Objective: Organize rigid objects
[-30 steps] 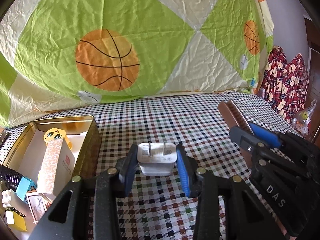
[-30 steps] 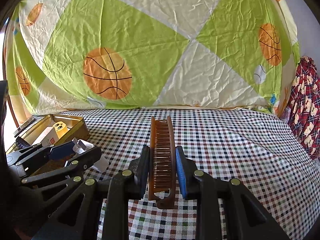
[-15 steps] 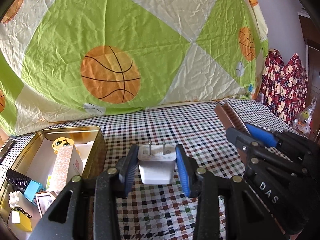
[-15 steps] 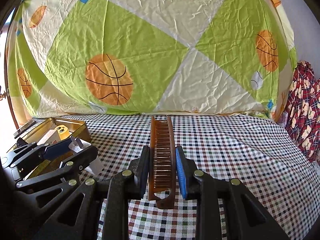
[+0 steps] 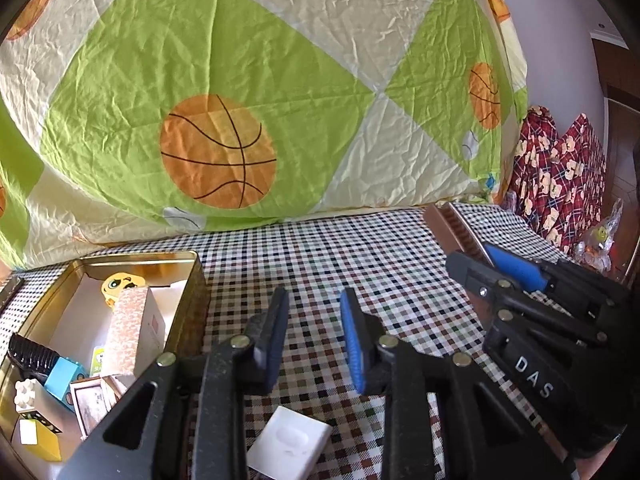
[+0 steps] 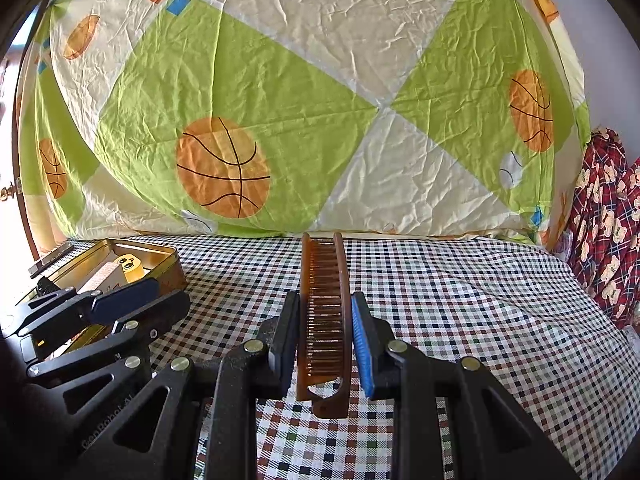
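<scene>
Two grippers over the checked tabletop (image 5: 320, 248), gold tin (image 5: 192, 280) at left. The right gripper (image 6: 325, 344) has its jaws clamped on a brown comb (image 6: 324, 300), long axis pointing away along the fingers. The left gripper (image 5: 314, 340) is nearly closed on nothing; the white charger (image 5: 290, 444) lies below its jaws, right of the tin.

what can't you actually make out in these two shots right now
- White plastic charger block, left wrist view: the black arms of the left tongs cover its sides, and no prongs show.
- Gold metal tin, left wrist view: its near end is cut off by the picture's edge. The print on the boxes inside is too small to read.
- Brown plastic comb, right wrist view: the right tongs hide its gripped sides.
</scene>
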`<state>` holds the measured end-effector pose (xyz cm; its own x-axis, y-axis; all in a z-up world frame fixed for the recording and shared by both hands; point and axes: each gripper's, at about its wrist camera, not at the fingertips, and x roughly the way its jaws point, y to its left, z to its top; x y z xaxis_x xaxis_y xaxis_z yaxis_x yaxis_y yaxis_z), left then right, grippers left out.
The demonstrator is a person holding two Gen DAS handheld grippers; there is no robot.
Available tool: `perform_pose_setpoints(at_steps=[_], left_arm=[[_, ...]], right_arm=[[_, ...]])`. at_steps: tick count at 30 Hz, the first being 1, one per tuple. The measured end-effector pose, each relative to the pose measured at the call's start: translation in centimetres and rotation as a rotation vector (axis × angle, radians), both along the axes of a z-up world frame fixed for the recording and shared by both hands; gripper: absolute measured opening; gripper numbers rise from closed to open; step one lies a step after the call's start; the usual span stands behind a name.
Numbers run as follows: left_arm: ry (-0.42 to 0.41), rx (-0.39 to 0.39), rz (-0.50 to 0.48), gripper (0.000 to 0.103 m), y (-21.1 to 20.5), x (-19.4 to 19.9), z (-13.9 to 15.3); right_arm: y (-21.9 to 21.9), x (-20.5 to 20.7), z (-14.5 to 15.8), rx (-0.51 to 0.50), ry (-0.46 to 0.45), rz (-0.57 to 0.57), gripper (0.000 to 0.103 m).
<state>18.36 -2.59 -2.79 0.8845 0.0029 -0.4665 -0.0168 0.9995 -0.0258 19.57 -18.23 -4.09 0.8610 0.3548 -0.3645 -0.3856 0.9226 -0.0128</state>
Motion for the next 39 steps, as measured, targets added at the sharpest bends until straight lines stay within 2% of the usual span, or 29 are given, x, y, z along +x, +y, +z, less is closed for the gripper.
perform_pose_setpoints(at_steps=[1,2,3,4,7,12,15,17,21,24,25,26,39], left_arm=[[0.026,-0.014,-0.007,0.048,0.2,0.0,-0.2],[0.039,-0.025,-0.004,0.054,0.5,-0.1,-0.4],[0.04,-0.034,-0.001,0.052,0.7,-0.4,-0.4],[0.054,-0.037,-0.007,0.055,0.9,-0.5,-0.5],[0.127,-0.048,-0.043,0.056,0.9,-0.7,-1.3],[0.206,0.018,-0.084,0.056,-0.2,-1.4,-2.2],[0.286,0.018,-0.1,0.056,-0.2,-1.0,-3.1],[0.31,0.02,-0.091,0.057,0.1,-1.0,-3.4],[0.384,0.073,-0.115,0.057,-0.4,-0.9,-4.3],[0.397,0.065,-0.121,0.052,-0.3,-1.0,-4.5],[0.398,0.055,-0.118,0.041,-0.2,-1.0,-4.5],[0.398,0.041,-0.121,0.037,0.0,-1.0,-4.5],[0.215,0.042,-0.061,0.037,1.2,-3.1,-2.3]], right_arm=[[0.0,0.0,0.0,0.001,0.001,0.001,0.027],[0.0,-0.1,0.0,0.002,0.002,0.003,0.027],[0.0,-0.1,0.0,0.001,0.005,0.005,0.027],[0.0,-0.1,-0.1,-0.001,0.011,0.006,0.027],[-0.1,-0.4,-0.2,-0.002,0.029,0.016,0.027],[-0.4,-1.4,-0.4,0.001,0.048,0.047,0.027],[-0.5,-1.9,-0.4,0.004,0.036,0.054,0.027],[-0.5,-1.9,-0.5,0.005,0.042,0.054,0.027],[-0.6,-1.8,-0.5,0.009,0.051,0.052,0.027],[-0.5,-1.8,-0.5,0.008,0.05,0.052,0.027],[-0.5,-1.8,-0.5,0.009,0.05,0.052,0.027],[-0.5,-1.8,-0.5,0.009,0.05,0.051,0.027],[-0.7,-1.9,-0.4,0.012,0.043,0.043,0.027]])
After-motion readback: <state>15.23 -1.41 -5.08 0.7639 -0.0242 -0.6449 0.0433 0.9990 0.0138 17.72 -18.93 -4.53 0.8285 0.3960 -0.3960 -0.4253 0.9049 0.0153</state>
